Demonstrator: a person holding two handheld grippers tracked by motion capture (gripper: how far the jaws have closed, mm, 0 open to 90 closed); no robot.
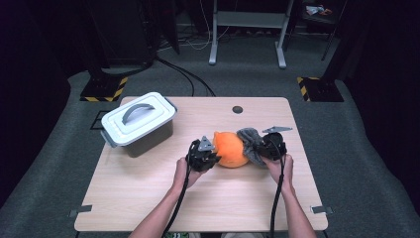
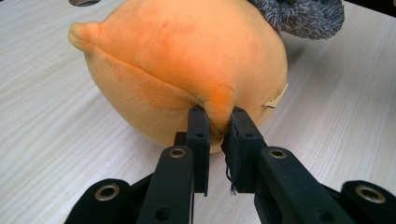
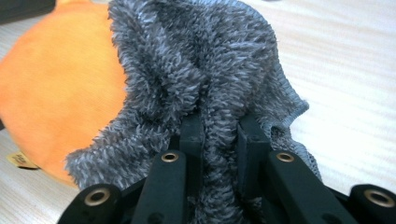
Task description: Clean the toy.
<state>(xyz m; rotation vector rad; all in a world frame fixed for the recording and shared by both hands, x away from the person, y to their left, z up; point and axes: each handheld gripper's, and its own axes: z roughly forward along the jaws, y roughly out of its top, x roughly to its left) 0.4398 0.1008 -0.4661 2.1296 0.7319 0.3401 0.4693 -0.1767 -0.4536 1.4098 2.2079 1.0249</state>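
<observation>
High view | left hand-held gripper [image 1: 214, 157] pinches plush [image 1: 231, 148] | right hand-held gripper [image 1: 258, 147] pinches cloth [image 1: 250, 139]

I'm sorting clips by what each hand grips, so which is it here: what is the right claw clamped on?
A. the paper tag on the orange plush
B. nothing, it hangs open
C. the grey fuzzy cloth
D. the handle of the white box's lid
C: in the right gripper view the right claw is shut on a fold of the grey fuzzy cloth, beside the orange plush.

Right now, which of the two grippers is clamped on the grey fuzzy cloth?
The right gripper: its jaws pinch the grey cloth, while the left gripper pinches the orange plush toy.
</observation>
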